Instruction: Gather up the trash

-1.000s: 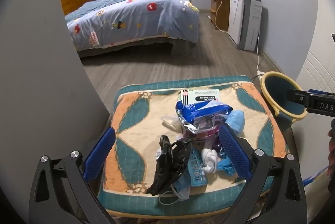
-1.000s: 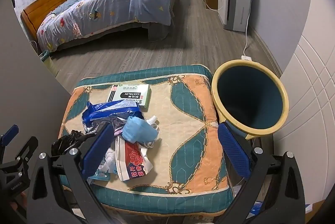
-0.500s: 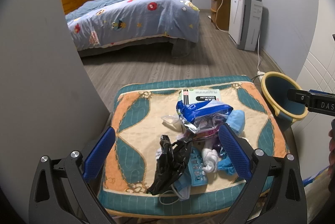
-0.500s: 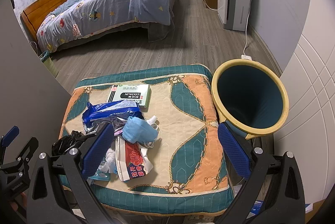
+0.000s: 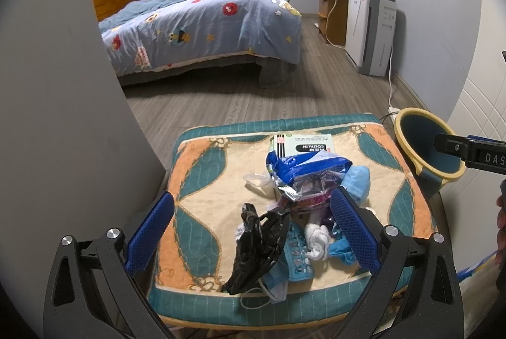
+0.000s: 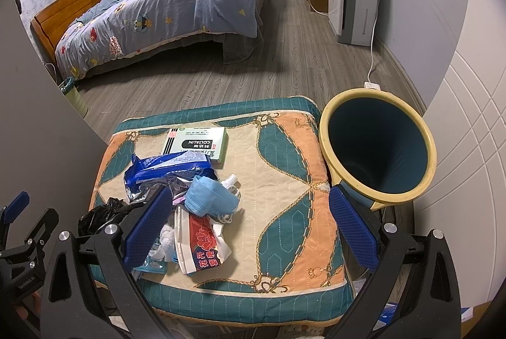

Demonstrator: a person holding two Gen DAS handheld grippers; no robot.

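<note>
A heap of trash lies on a patterned cushion (image 5: 202, 187): a black plastic bag (image 5: 256, 247), a blue foil wrapper (image 5: 303, 165), a blue face mask (image 6: 208, 196), a red-and-white packet (image 6: 202, 241) and a green medicine box (image 6: 197, 144). A blue bin with a yellow rim (image 6: 379, 149) stands right of the cushion. My left gripper (image 5: 253, 231) is open above the heap's near side. My right gripper (image 6: 249, 222) is open and empty above the cushion's near right part.
A bed with a blue cartoon quilt (image 5: 202, 28) stands across the wooden floor. A white air purifier (image 5: 370, 32) and a wooden cabinet stand by the right wall, with a cable along the floor. A grey wall edge (image 5: 63, 117) is close on the left.
</note>
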